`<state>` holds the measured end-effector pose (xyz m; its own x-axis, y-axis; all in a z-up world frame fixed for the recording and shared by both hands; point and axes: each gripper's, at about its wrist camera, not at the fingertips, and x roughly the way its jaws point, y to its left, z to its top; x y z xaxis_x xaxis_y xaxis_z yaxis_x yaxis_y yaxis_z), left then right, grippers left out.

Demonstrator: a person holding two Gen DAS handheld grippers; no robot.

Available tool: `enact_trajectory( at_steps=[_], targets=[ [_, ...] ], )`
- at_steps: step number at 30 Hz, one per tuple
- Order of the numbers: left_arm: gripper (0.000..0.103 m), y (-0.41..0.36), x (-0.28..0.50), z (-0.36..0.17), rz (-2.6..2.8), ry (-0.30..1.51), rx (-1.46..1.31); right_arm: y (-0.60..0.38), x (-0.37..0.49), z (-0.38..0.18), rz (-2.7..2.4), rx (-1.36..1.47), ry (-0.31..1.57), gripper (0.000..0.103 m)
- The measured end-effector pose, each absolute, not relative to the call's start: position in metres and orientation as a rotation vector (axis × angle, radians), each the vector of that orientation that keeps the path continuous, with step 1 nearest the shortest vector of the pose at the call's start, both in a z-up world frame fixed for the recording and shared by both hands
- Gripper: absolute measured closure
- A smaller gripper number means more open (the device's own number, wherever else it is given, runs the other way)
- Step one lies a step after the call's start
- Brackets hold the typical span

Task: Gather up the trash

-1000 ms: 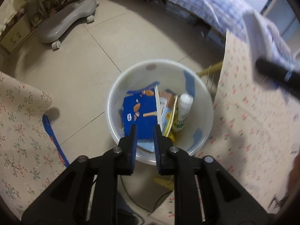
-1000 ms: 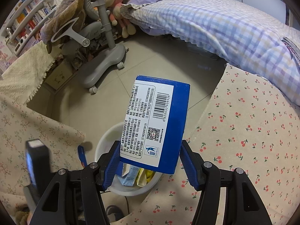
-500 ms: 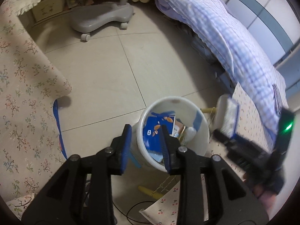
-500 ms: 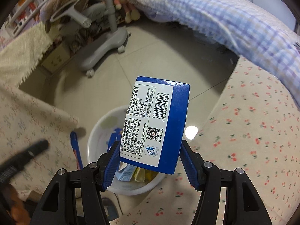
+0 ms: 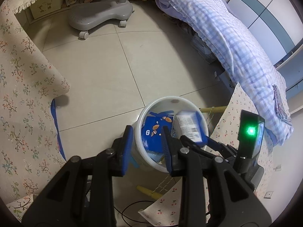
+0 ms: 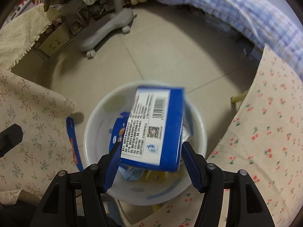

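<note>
A white bin (image 6: 98, 117) stands on the tiled floor and holds a blue snack pack (image 5: 153, 132) and other trash. My right gripper (image 6: 150, 151) is open above the bin. A blue and white carton (image 6: 155, 126), blurred, sits between its spread fingers and tips down into the bin; it also shows in the left wrist view (image 5: 189, 126). My left gripper (image 5: 146, 141) is open and empty, above the bin's near rim (image 5: 140, 113).
A floral-cloth table (image 5: 22, 94) is on the left and a cherry-print cloth surface (image 6: 265, 141) on the right. A grey chair base (image 5: 98, 17) and a bed with a checked quilt (image 5: 227, 37) lie beyond. A blue strap (image 6: 73, 136) hangs on the left.
My right gripper moved over the bin and opened; the carton now tilts and drops from its fingers. My left gripper drew back and opened wider.
</note>
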<state>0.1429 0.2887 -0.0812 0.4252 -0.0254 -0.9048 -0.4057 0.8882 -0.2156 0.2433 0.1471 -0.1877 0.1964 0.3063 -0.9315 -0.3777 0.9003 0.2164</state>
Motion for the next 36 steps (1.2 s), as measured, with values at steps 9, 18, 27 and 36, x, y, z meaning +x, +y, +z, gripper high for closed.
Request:
enact_trajectory(
  at_steps=[9, 18, 27, 36],
  targets=[
    [0.071, 0.288, 0.143, -0.082, 0.246, 1.117, -0.429, 0.139, 0.245, -0.185, 0.460, -0.045, 1.295, 0.038],
    [0.071, 0.273, 0.141, -0.077, 0.293, 1.067, -0.317, 0.127, 0.243, -0.177, 0.435, -0.023, 1.285, 0.038],
    [0.065, 0.255, 0.126, -0.070, 0.346, 1.004, -0.165, 0.114, 0.212, -0.158, 0.461, -0.002, 1.256, 0.037],
    [0.055, 0.237, 0.074, -0.055, 0.361, 0.913, -0.087, 0.083, 0.161, -0.120, 0.468, -0.028, 1.168, 0.034]
  ],
)
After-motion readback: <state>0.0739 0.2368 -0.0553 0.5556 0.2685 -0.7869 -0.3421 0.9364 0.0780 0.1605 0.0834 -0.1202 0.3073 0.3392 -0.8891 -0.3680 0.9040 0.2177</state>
